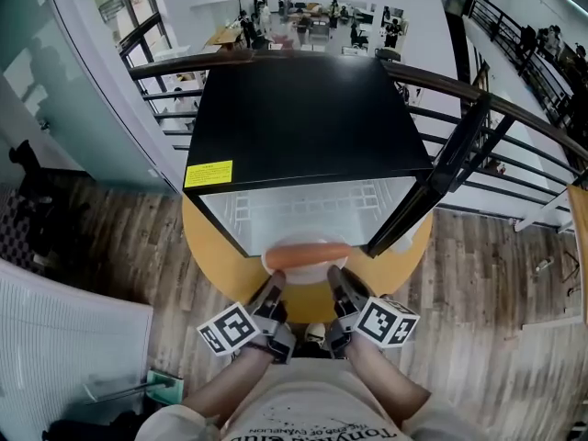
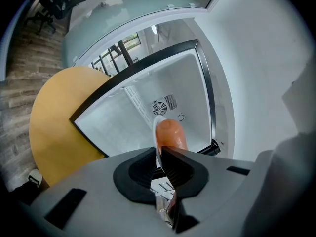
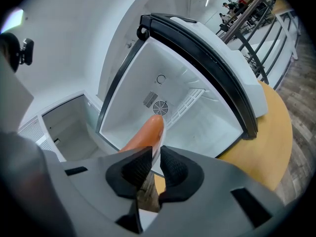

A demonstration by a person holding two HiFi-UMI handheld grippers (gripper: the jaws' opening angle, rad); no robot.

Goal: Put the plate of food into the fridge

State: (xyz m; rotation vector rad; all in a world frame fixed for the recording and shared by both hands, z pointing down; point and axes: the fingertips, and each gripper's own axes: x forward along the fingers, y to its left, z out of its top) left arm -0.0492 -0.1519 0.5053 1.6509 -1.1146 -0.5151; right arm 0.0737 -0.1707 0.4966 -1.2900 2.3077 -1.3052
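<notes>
The left tongs [image 1: 273, 294] and right tongs [image 1: 338, 288] were each clamped on the rim of the white round plate [image 1: 308, 275]. It carried a long orange sausage [image 1: 308, 254] and sat at the mouth of the open black mini fridge [image 1: 303, 118], above the round yellow counter [image 1: 220, 265]. The insertion step seemed to be in hand; next, a level push inside.

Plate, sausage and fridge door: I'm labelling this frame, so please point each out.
plate [image 1: 308, 275], head view, bare white rim nearest the person.
sausage [image 1: 308, 254], head view, middle of its length.
fridge door [image 1: 443, 165], head view, dark edge of the open door.
</notes>
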